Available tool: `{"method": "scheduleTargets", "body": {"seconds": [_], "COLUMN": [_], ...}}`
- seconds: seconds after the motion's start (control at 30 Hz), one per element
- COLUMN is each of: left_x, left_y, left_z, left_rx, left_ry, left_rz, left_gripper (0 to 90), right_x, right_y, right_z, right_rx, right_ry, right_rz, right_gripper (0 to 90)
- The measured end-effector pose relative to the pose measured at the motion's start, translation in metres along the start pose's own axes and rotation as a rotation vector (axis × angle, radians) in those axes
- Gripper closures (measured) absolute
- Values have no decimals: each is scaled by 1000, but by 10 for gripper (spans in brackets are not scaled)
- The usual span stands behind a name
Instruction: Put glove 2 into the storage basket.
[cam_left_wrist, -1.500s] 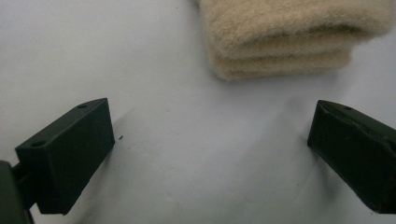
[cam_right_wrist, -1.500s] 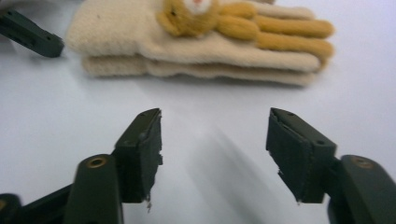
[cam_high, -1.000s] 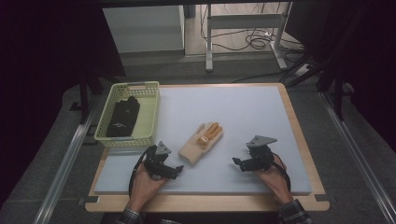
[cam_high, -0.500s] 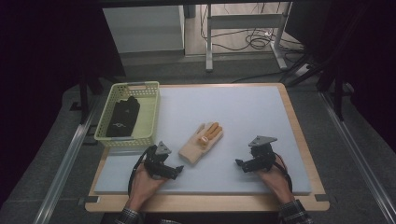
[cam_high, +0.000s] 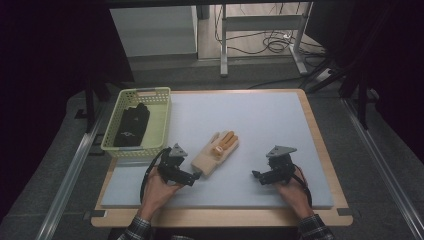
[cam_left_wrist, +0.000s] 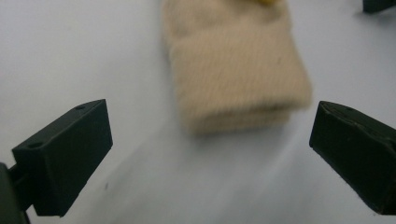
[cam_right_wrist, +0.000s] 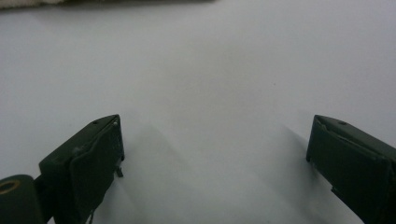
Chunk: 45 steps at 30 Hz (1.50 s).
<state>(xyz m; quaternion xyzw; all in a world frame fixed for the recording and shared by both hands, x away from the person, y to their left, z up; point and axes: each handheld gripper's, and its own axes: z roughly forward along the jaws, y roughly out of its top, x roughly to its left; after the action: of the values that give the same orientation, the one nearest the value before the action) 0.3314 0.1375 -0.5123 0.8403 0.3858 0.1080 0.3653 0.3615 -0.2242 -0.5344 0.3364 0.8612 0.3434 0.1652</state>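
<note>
A beige knitted glove (cam_high: 216, 152) with orange fingertips lies flat on the pale mat, left of centre. My left gripper (cam_high: 196, 175) hovers just off the glove's cuff. In the left gripper view the cuff (cam_left_wrist: 238, 70) lies ahead of the wide-apart jaws of that gripper (cam_left_wrist: 210, 154), untouched. My right gripper (cam_high: 257, 176) rests low on the mat to the right, apart from the glove. In the right gripper view this gripper (cam_right_wrist: 215, 158) is open; its jaws have just been opening, with only bare mat between them.
A yellow-green basket (cam_high: 162, 120) stands at the mat's left edge with a black glove (cam_high: 132, 125) inside. The pale mat (cam_high: 270, 115) covers a wooden table with a raised rim (cam_high: 225, 218). Dark floor and cables lie beyond the far edge.
My left gripper has lifted a little and edged towards the glove's cuff. The right hand has stayed in place. The glove and basket have not moved.
</note>
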Motion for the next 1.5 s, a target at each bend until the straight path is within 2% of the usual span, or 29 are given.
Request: {"method": "scheduleTargets", "body": {"seconds": [0.2, 0.47, 0.57, 0.63, 0.8, 0.87, 0.97, 1.17, 1.23, 1.37, 1.5], "left_x": [-6, -10, -12, -13, -15, -16, -16, -15, -15, -15, -15], "left_y": [28, 52, 59, 61, 63, 62, 61, 63, 63, 63, 64], "left_z": [24, 53, 65, 73, 90, 91, 88, 81, 79, 78, 77], "left_rx": [42, 74, 98, 107, 153, 148, 140, 148, 147, 149, 146], "left_ry": [-26, -4, 20, 28, 66, 59, 52, 44, 46, 48, 43], "left_rz": [27, 44, 54, 47, 52, 41, 30, 42, 34, 32, 30], "left_gripper": [0, 0, 0, 0, 0, 7, 90, 356, 439, 535, 577], "right_x": [0, 0, 0, 0, 0, 0, 0, 0, 0, 0, 0], "right_y": [0, 0, 0, 0, 0, 0, 0, 0, 0, 0, 0], "right_z": [0, 0, 0, 0, 0, 0, 0, 0, 0, 0, 0], "right_rx": [-2, -2, -3, -2, -3, -3, -2, -2, -1, -2, -1], "right_ry": [-1, -2, -2, -2, -2, -1, -2, -2, -3, -3, -3], "right_rz": [-2, -3, -3, -2, -3, -3, -3, -4, -4, -3, -3], "right_gripper": [38, 38, 38, 38, 38, 39, 39, 39, 38, 39, 38]}}
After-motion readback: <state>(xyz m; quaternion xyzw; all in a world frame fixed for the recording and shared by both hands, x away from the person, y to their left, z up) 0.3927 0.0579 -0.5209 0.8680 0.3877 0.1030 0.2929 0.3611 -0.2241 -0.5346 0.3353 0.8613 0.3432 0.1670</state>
